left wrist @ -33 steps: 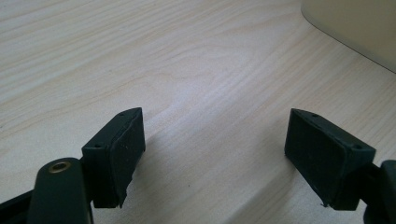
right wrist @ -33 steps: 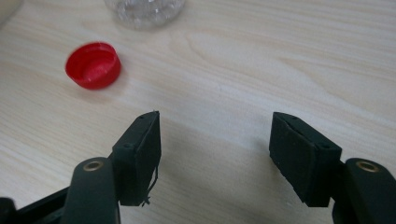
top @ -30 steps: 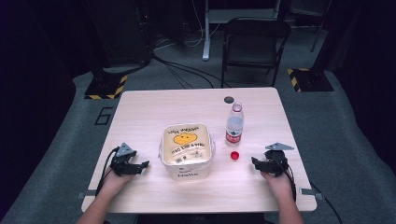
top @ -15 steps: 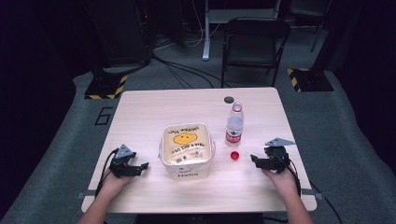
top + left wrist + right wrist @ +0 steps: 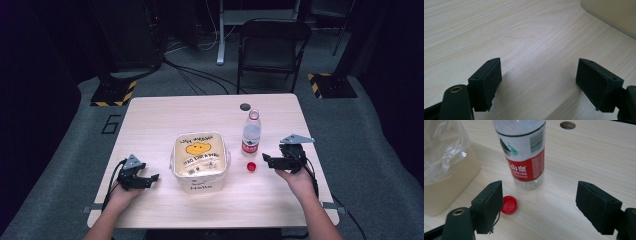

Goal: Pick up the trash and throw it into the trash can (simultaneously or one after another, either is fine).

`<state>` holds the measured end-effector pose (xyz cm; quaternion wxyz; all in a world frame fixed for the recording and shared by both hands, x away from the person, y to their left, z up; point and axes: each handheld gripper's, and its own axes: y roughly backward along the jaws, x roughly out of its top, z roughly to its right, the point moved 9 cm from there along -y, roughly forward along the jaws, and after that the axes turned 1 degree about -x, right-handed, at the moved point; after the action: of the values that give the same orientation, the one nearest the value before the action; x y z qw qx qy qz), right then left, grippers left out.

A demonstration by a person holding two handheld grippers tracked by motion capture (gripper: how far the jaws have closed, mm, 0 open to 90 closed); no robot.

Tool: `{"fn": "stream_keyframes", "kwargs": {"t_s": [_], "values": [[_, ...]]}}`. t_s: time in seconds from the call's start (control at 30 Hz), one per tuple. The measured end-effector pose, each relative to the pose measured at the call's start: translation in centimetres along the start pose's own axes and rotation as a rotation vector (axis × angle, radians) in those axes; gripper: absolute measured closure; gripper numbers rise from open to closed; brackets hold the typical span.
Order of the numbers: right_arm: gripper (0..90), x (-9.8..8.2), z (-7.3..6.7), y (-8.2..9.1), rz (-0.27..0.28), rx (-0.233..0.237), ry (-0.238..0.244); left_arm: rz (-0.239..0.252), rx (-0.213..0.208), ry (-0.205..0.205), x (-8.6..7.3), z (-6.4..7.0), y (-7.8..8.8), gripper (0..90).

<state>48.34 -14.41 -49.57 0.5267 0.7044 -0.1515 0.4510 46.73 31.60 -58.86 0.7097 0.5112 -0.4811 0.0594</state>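
Resting wide apart, right tool [image 5: 537, 207] faces uncapped bottle [image 5: 522, 150]; cap [image 5: 509, 205] beside.

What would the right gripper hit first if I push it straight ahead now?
Probably the water bottle, standing uncapped ahead of the open right gripper. The red cap lies nearer but low, beside one jaw; depth is uncertain.

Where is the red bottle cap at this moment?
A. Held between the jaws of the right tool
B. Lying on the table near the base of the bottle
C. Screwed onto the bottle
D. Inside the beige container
B. The red cap lies flat on the table, close beside the base of the upright bottle, whose neck is uncapped in the high view; the right tool is open with nothing between its jaws.
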Motion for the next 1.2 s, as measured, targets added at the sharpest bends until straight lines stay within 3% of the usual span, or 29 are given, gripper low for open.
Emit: {"fn": "stream_keyframes", "kwargs": {"t_s": [0.6, 0.87, 1.2], "values": [[12.5, 3.8, -1.4, -1.1, 0.044, -0.009, 0.056, 0.000, 0.000, 0.001, 0.0, 0.0, 0.0, 20.8], [7.5, 4.9, -2.1, -2.0, 0.055, 0.012, 0.033, 0.000, 0.000, 0.001, 0.0, 0.0, 0.0, 20.7], [3.7, 6.0, -2.3, -2.7, 0.060, -0.007, 0.029, 0.000, 0.000, 0.000, 0.0, 0.0, 0.0, 20.7]]}}
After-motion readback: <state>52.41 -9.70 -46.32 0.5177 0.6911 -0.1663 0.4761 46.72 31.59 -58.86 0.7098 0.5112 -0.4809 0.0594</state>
